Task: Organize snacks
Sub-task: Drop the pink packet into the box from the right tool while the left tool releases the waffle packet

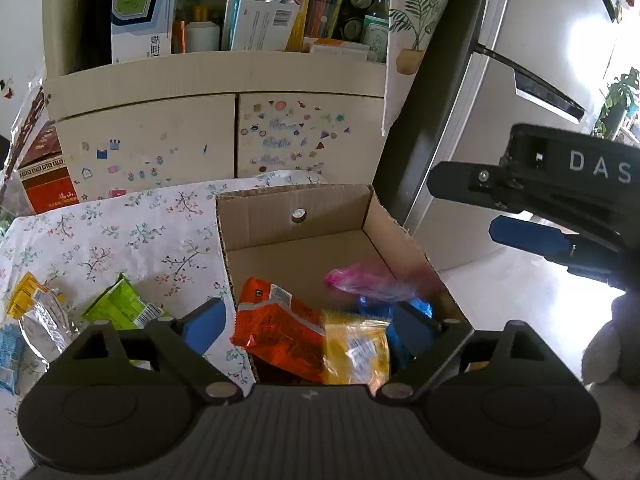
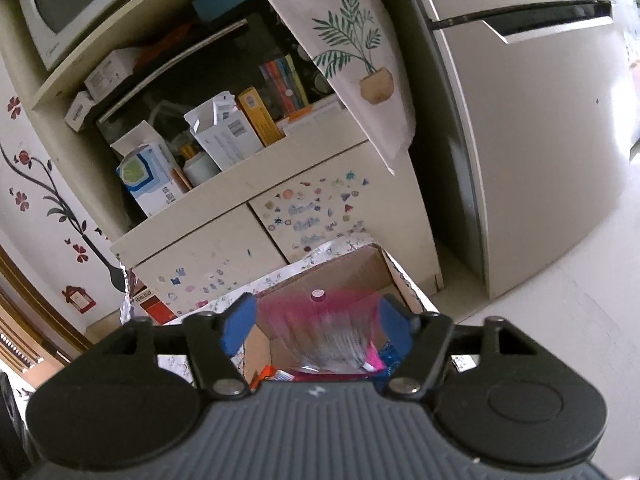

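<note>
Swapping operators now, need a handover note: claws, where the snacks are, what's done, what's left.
Left claw: open, empty, over the near edge of the cardboard box.
Right claw: open; the pink packet, motion-blurred, is between its pads, apparently just let go and dropping into the box.
In the box: orange packet, yellow packet, blue packet, and the pink one arriving.
Left on the floral tablecloth: green packet, yellow-and-silver packet, light blue packet at the frame edge.
Next, probably: left claw takes the green packet.
</note>
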`<state>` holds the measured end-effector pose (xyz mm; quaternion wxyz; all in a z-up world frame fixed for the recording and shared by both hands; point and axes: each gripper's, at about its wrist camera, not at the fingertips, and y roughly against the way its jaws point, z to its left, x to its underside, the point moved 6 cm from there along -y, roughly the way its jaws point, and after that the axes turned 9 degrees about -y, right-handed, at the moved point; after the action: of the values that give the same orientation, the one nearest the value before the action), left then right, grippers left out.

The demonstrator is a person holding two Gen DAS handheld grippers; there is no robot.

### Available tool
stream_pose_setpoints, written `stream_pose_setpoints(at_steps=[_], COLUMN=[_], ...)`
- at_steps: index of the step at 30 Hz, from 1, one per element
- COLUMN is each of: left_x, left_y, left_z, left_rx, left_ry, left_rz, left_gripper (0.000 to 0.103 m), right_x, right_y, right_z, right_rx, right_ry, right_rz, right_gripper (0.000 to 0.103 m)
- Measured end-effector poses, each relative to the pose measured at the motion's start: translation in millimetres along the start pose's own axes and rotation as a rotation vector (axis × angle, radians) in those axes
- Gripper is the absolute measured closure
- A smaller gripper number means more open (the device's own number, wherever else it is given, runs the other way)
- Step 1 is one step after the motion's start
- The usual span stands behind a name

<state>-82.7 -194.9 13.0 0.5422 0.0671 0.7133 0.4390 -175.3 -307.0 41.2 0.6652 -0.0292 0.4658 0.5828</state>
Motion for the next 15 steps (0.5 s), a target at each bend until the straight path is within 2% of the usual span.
stream_pose_setpoints(at_steps=[2,15], left_x=[0,-2], left_y=[1,15], left_z=[1,26], left_rx=[-0.016,-0.062], left_ry=[-0.006,0.039], left_rz=[-0.001,-0.008], left_gripper=[0.004,0.003], right_x=[0,3], right_y=[0,-5], right_z=[1,6], right_rx=[0.004,-0.009], right_ry=[0.005,-0.009], right_rz=[0.0,0.008], right_gripper=[0.025,0.024])
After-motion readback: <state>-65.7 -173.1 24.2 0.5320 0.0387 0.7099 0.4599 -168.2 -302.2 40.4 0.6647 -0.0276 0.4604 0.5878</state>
